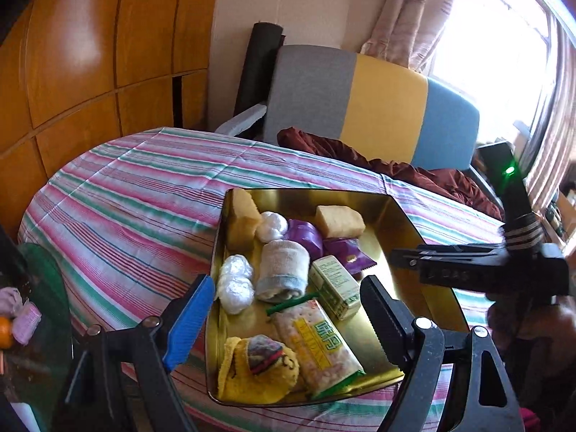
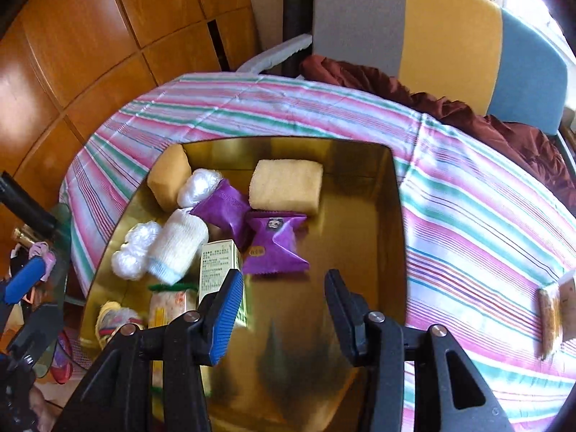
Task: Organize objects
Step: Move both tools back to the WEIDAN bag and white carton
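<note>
A gold metal tray (image 1: 406,223) (image 2: 360,378) sits on the striped tablecloth and holds several items: two sponge cakes (image 1: 340,221) (image 2: 286,185), purple snack packets (image 2: 273,246) (image 1: 347,255), a rolled white sock (image 1: 282,270) (image 2: 178,248), a green box (image 1: 334,286), a cracker pack (image 1: 320,345) and a yellow cloth toy (image 1: 257,370). My left gripper (image 1: 284,320) is open and empty over the tray's near end. My right gripper (image 2: 280,316) is open and empty above the tray's bare right side; it shows from the side in the left wrist view (image 1: 396,257).
A wrapped snack (image 2: 552,318) lies on the striped tablecloth (image 2: 486,223) right of the tray. A grey, yellow and blue chair (image 1: 378,108) with a maroon cloth (image 1: 396,169) stands behind the table. Wooden cabinets (image 1: 90,54) line the left. Small clutter (image 1: 21,316) sits at the far left.
</note>
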Tool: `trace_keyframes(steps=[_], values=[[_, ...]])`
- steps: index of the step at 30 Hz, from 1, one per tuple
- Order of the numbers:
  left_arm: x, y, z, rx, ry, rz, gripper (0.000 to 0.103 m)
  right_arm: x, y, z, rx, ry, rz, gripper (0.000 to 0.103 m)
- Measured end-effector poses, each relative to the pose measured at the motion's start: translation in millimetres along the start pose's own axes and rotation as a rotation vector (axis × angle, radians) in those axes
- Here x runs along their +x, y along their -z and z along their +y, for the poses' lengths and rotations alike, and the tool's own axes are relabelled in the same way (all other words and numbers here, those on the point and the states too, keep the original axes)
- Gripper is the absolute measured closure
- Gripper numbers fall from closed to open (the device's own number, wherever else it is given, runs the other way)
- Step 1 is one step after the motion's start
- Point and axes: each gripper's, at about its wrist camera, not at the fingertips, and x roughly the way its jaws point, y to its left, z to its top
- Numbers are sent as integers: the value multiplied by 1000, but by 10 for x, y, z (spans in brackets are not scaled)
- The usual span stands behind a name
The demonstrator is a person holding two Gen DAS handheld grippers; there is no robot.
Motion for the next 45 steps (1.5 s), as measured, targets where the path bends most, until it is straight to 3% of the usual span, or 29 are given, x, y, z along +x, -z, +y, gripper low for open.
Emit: trace_keyframes(steps=[10, 28, 30, 32, 39, 41, 45], values=[[-77, 16, -294, 80, 19, -2, 19, -549, 229, -546, 88, 55, -88, 55], [21, 45, -1128, 275, 93, 29, 19, -1270, 778, -2499, 481, 305, -154, 54], [43, 46, -1248, 304, 103, 31, 19, -1315, 815, -2718, 527, 334, -166, 51], [63, 42, -1355, 327, 110, 34, 19, -1339, 853, -2935, 575, 359, -178, 29], [216, 8, -1794, 402, 146, 54, 19, -1330, 1151, -3510, 755, 397, -239, 28], [284, 6, -1938, 421, 162, 68, 19, -1301, 1265, -3642, 838, 385, -208, 28], [425, 8, -2201, 444, 189, 99, 19, -1410, 1371, -3725, 906, 344, -259, 27]])
